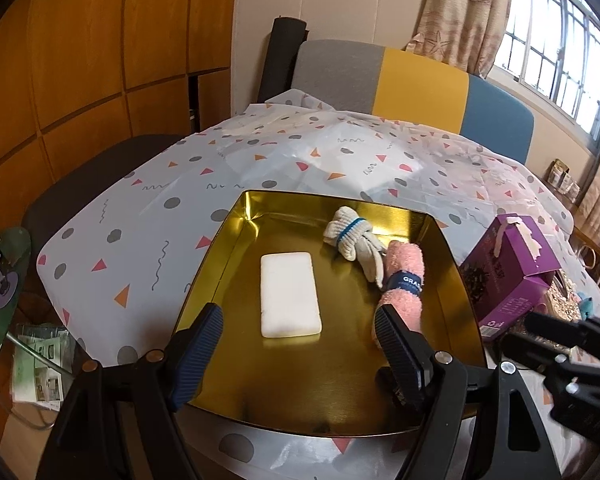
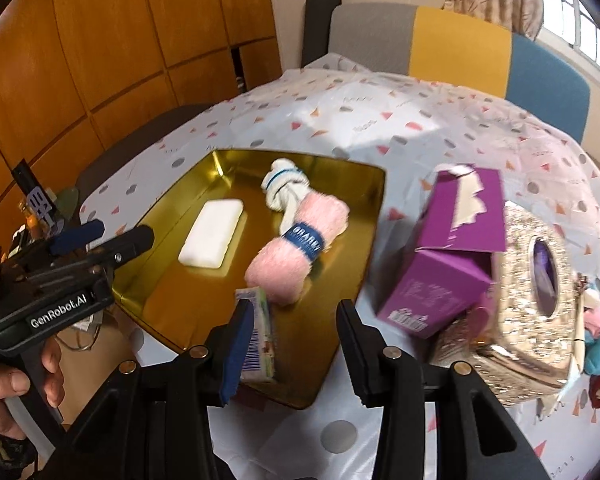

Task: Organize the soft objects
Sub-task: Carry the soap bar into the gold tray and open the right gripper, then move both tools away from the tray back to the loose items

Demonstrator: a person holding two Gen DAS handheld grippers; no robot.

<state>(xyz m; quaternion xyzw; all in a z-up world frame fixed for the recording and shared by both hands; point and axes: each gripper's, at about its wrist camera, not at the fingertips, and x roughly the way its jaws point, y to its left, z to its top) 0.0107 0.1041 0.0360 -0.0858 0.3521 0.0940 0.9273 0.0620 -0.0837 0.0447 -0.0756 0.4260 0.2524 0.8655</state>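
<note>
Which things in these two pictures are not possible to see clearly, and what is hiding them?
- Small packet, right wrist view: blurred, partly behind the near jaw; print unreadable.
- Pink towel roll, left wrist view: lower end hidden by a jaw.
- Plush toys, right wrist view: cut off by the edge.
- Purple box: text blurred.

Left gripper [image 1: 298,338]: black moulded frame; two ribbed fingers [image 1: 198,354] with dark blue pads; brass-coloured round screws on the left linkage, silver ones on the right. Seen from the right wrist camera: black pistol-style handle with white lettering "GenRobot.AI", one blue-padded finger and one black finger, and a strap patterned black and white at the frame's left edge.

Right gripper [image 2: 290,350]: same black frame; ribbed fingers [image 2: 236,354], blue pad on the left one, black zigzag edge on the right one; four brass-coloured round screws across the linkage.

Hand [image 2: 8,380]: bare, no glove; below it a scrap of dark patterned cloth, too small to identify.
</note>
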